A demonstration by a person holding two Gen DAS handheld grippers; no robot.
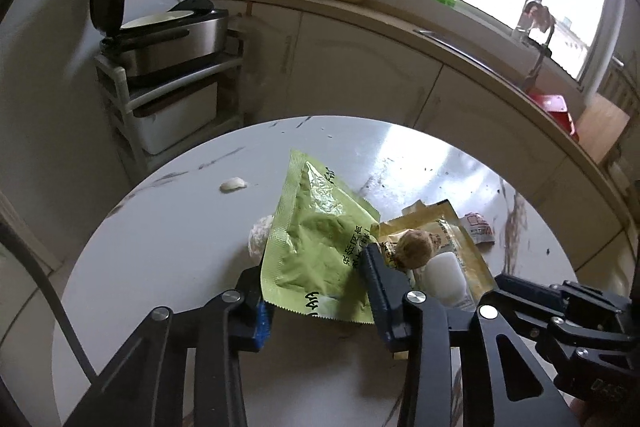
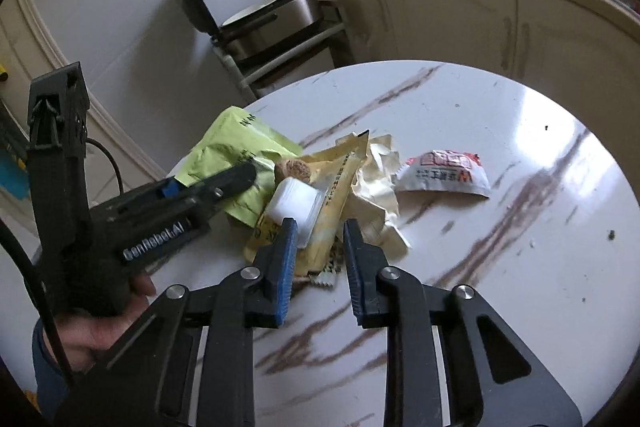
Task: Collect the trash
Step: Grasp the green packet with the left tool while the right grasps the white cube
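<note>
Left gripper (image 1: 316, 283) closed on near edge of green packet (image 1: 316, 231), both pads pressing the foil, packet lifted slightly off round marble table (image 1: 168, 227). Right gripper (image 2: 320, 251) narrowed over near end of yellow wrapper (image 2: 332, 187); contact of pads with wrapper unclear. Small white plastic tub (image 2: 296, 203) and brown crumbly ball (image 2: 294, 169) on top of yellow wrapper, just beside right gripper's left finger. Crumpled cream paper (image 2: 376, 183) touching wrapper's right side. Red-and-white wrapper (image 2: 444, 171) further right, apart from pile. Small white scrap (image 1: 233, 183) alone at table's left, well apart. Beyond table: rice cooker (image 1: 168, 39) with lid up on rack, cabinets, window.
</note>
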